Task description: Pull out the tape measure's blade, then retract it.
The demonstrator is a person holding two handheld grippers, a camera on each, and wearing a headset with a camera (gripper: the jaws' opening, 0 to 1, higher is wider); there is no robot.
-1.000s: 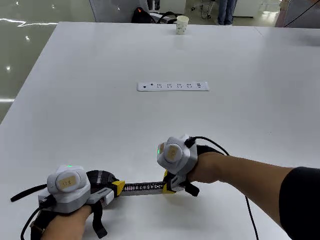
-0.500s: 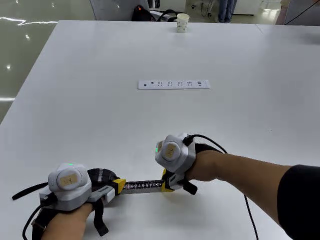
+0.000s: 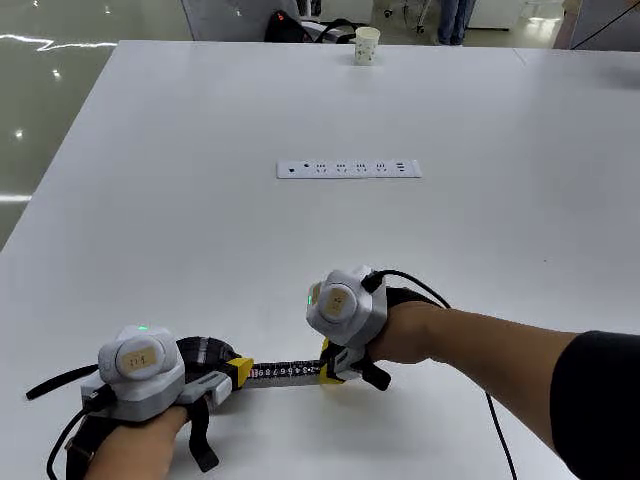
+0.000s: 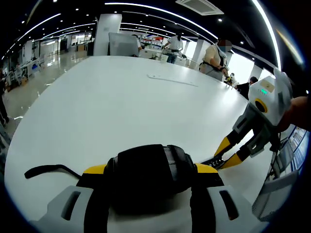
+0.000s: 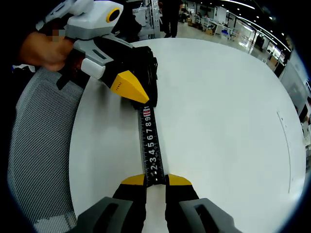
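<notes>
The tape measure (image 3: pixel 205 352) lies on the white table (image 3: pixel 300 110) near its front edge, on the person's left side. The left gripper (image 4: pixel 151 170) is clamped on it: in the left gripper view the black case sits between the two yellow-tipped jaws, which press on its sides.

The blade (image 5: pixel 149 141) runs out of the case to the right, flat along the tabletop, with its printed numbers facing up. Only a short length is out. The right gripper (image 5: pixel 155 180) is closed on the blade's free end. Its two yellow tips stand close together with the blade's end between them. The end hook itself is hidden there, so it seems pinched rather than merely resting.

In the head view the two grippers are near each other and joined by the blade, the right one tilted down toward the table. A black cable (image 3: pixel 430 290) loops from it over the person's wrist.

Farther back, a white power strip (image 3: pixel 348 169) lies in the middle of the table, and a paper cup (image 3: pixel 366 47) stands near the far edge. A grey mesh chair (image 5: pixel 39 145) shows beside the table in the right gripper view.
</notes>
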